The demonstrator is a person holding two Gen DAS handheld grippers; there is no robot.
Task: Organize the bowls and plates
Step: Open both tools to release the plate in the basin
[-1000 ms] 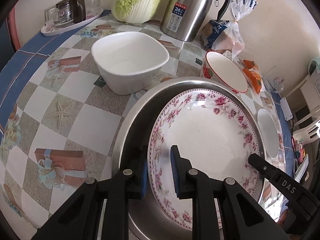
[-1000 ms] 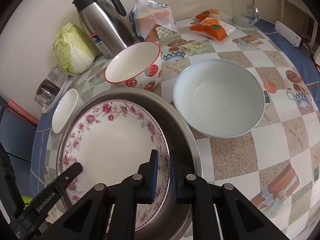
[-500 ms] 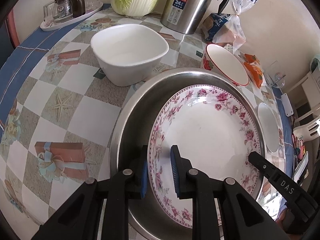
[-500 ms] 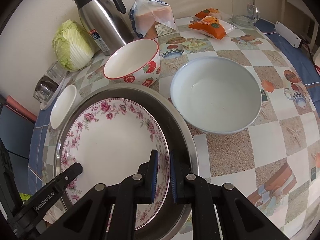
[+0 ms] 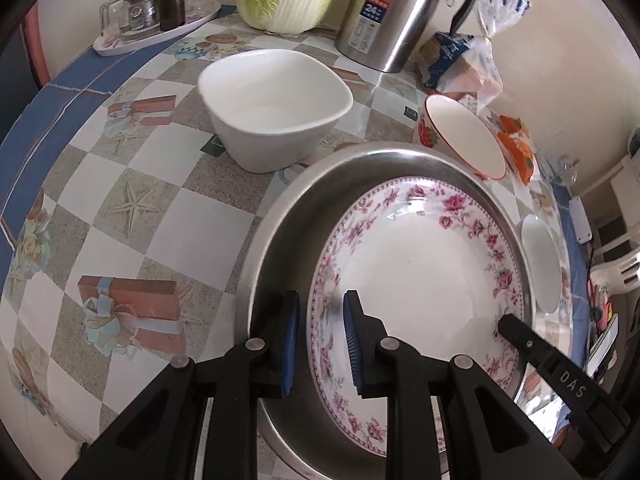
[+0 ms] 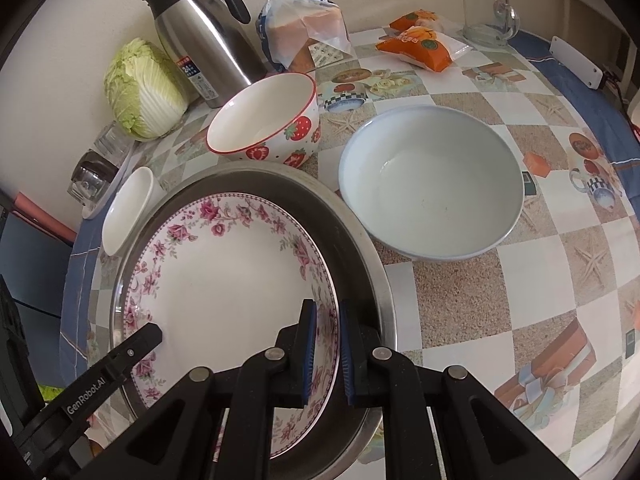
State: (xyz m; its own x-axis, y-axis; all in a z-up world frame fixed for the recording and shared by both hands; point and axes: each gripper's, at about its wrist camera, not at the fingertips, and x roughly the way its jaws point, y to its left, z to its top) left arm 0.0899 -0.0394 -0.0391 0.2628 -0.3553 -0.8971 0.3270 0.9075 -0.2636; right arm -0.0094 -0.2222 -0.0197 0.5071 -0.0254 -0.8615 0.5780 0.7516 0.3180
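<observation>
1. Here, the left gripper (image 5: 318, 340) is straddling the near-left rim of the floral plate (image 5: 420, 280), its blue pads standing a little off the rim on either side, so it is slackened rather than clamping.
2. Meanwhile the right gripper (image 6: 324, 354) is sitting astride the opposite rim of the floral plate (image 6: 224, 276), pads nearly touching it; I cannot tell whether they are pinching or just freeing it.
3. Between the two grippers, the plate is lying inside the steel basin (image 5: 280, 224), which is resting on the table (image 5: 168, 216).
4. Beyond the left gripper the square white bowl (image 5: 276, 108) is standing; ahead of both, just past the basin, is the strawberry bowl (image 6: 268, 120); ahead and to the right of the right gripper is the wide pale bowl (image 6: 432, 184).
5. Judging by this, the plate is being set down. Doing it well probably means opening both sides evenly and drawing straight back, so that neither pad is dragging the rim.
</observation>
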